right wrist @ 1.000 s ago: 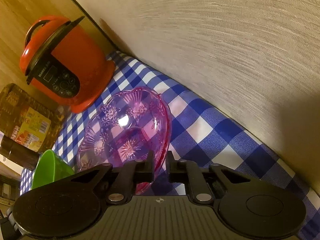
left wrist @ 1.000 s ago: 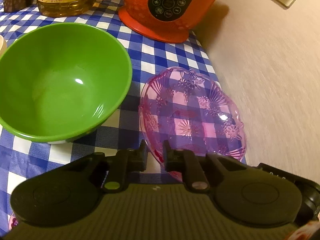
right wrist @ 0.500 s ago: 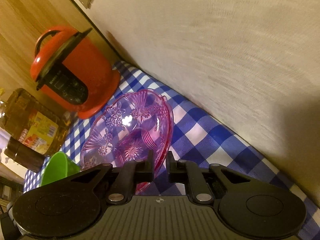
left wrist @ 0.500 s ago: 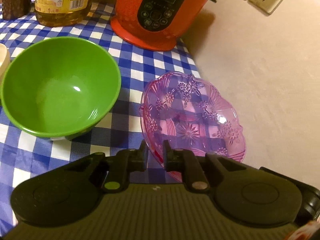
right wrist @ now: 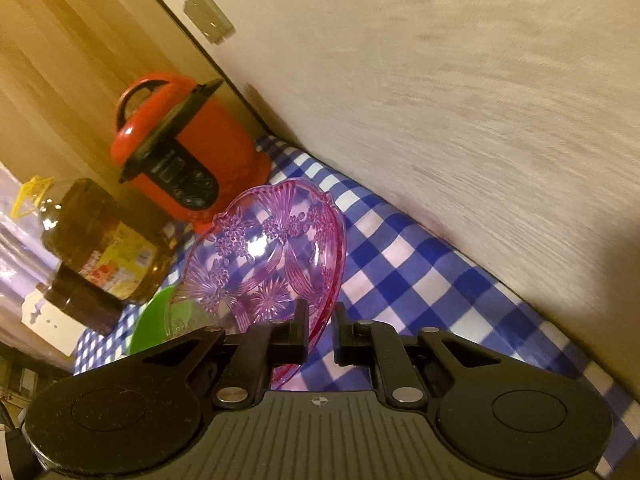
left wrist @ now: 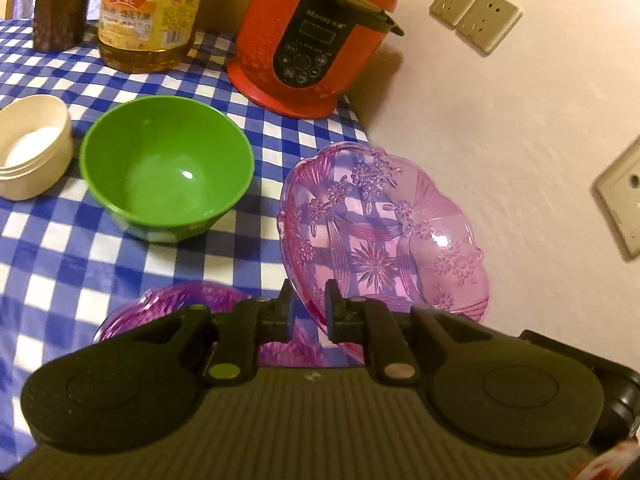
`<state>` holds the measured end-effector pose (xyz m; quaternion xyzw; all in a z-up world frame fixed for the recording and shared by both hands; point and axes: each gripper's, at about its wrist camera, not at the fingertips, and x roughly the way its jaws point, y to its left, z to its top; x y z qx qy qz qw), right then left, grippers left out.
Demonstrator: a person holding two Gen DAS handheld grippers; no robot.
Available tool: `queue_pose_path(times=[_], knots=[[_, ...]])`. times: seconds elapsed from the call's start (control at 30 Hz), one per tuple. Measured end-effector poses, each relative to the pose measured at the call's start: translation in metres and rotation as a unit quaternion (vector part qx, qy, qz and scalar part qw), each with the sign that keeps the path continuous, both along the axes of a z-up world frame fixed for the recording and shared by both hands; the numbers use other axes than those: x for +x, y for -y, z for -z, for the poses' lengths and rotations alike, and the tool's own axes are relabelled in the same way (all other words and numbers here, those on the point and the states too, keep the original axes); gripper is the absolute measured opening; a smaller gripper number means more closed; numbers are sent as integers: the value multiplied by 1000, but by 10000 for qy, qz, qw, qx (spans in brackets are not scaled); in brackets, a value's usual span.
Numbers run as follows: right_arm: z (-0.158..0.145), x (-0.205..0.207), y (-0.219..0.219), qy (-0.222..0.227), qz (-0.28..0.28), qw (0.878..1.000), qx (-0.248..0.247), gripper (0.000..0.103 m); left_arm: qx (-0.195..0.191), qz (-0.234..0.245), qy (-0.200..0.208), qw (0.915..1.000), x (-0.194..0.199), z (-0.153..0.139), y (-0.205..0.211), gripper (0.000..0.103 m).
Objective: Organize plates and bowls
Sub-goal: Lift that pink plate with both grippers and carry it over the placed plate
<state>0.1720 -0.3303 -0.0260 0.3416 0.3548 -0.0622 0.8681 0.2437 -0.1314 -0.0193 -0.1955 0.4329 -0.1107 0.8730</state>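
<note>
A clear pink patterned plate hangs tilted above the blue checked tablecloth. My left gripper is shut on its near rim. My right gripper is shut on the opposite rim of the same plate. A second pink dish lies on the cloth below my left fingers, partly hidden. A green bowl stands left of the held plate and shows in the right wrist view. Stacked cream bowls stand at the far left.
A red rice cooker stands at the back by the wall. An oil bottle and a dark jar stand behind the bowls. The wall runs along the table's right edge.
Both grippers have risen and pulled back with the pink plate held between them. The second pink dish and the cream bowls have come into the left wrist view.
</note>
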Motion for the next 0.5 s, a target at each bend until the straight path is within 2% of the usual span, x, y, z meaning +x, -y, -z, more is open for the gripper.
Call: queue_pose_path(times=[0.5], knots=[[-28,-90,-32,160,-189,9997,36,11,-120,-153,123,9997,-99,-29,-42,12]])
